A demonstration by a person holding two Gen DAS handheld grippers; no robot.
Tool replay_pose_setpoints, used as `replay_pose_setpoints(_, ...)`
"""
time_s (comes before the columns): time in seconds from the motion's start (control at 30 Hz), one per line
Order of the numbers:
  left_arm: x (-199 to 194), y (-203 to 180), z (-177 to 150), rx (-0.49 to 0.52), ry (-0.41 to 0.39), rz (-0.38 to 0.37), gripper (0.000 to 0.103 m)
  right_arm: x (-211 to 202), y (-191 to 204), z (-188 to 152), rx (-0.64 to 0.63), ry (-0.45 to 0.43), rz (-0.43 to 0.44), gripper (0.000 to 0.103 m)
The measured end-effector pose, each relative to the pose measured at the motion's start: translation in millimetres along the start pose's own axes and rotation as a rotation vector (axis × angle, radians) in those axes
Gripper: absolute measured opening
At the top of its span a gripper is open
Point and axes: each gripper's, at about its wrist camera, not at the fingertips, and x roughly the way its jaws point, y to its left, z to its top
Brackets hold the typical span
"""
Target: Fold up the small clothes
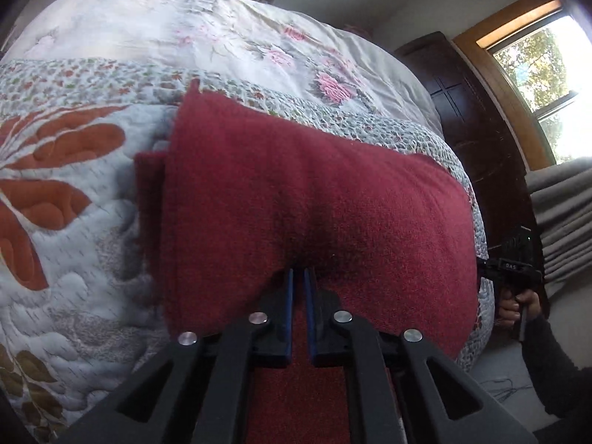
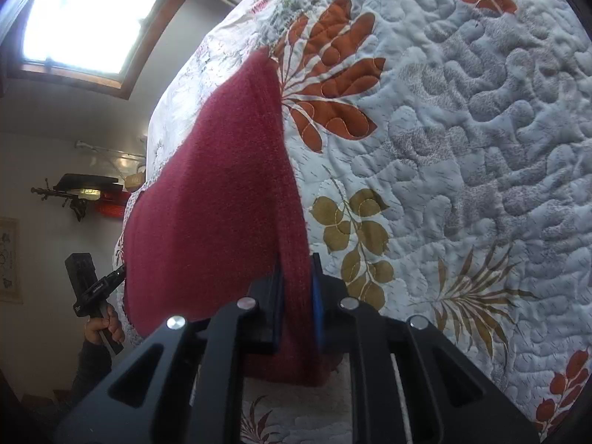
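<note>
Both grippers pinch the red fleece cloth [image 1: 314,192] lying on the floral quilt [image 1: 74,222]; left gripper [image 1: 299,277] nearly closed on its edge; right gripper [image 2: 296,270] clamps a fold; gripper lettering too blurry to read.

We count one dark red fuzzy knit garment [image 1: 296,199], one quilted pale blue bedspread with rust and olive leaf prints [image 2: 462,148] on one bed, one wood-framed window [image 1: 540,85], two black claws with blue-padded fingers, left [image 1: 299,277] and right [image 2: 296,270], and two hands [image 2: 103,327].
</note>
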Motion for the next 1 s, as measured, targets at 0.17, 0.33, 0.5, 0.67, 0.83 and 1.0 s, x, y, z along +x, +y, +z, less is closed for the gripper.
replay_pose_setpoints(0.17,-44.6,-45.9,-31.7,0.063,-0.073,-0.07,0.031,-26.3,10.3,-31.3,-0.007,-0.026,0.01,0.043)
replay_pose_setpoints(0.33,-4.5,-47.6,-79.6,0.049,0.031,-0.017,0.036,15.2,-0.2,-49.1,-0.005,0.072,-0.041,0.042)
replay_pose_setpoints(0.5,-9.2,-29.7,-84.7,-0.06,0.002,-0.068,0.033,7.9,5.9,-53.2,-0.029,0.04,-0.13,0.041)
replay_pose_setpoints(0.67,-56.4,-20.7,-88.1,-0.116,-0.051,-0.09,0.097,-40.7,89.3,-91.8,-0.358,-0.098,-0.371,0.04)
replay_pose_setpoints(0.83,-68.8,33.0,-68.4,-0.315,0.038,-0.099,0.099,-31.0,191.4,-155.2,-0.655,-0.093,-0.411,0.06)
replay_pose_setpoints(1.0,-39.6,64.5,-41.7,-0.411,0.178,-0.192,0.099,8.5,276.7,-185.0,-0.728,-0.001,-0.378,0.07)
